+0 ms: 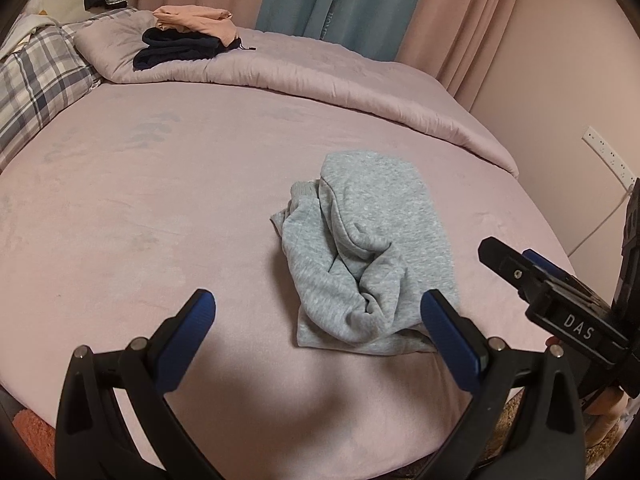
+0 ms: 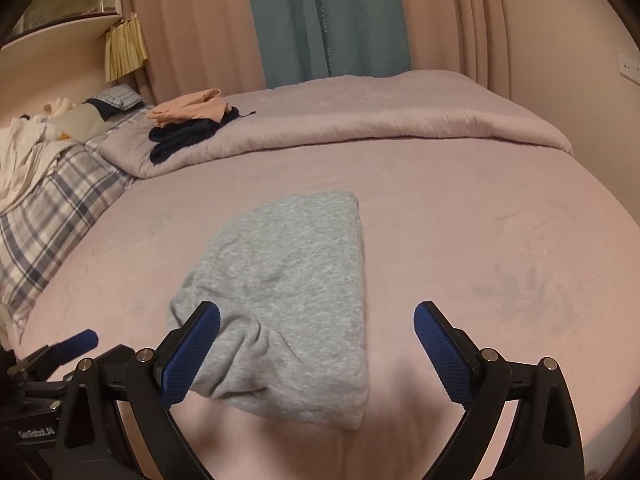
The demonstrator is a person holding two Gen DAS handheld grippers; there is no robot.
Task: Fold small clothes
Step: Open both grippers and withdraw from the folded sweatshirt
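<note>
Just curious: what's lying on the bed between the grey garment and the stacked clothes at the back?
Nothing: bare pink sheet separates grey garment from stacked clothes, in both views.

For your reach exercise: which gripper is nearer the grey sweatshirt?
Roughly equal. The left gripper has its right finger over the grey sweatshirt's near edge; the right gripper has its left finger over it.

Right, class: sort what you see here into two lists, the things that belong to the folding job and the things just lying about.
Belongs to the job:
grey garment
left gripper, jaws open
right gripper, jaws open
pink bed sheet

Just lying about:
peach and navy clothes pile
plaid pillow
folded quilt
curtains
</note>
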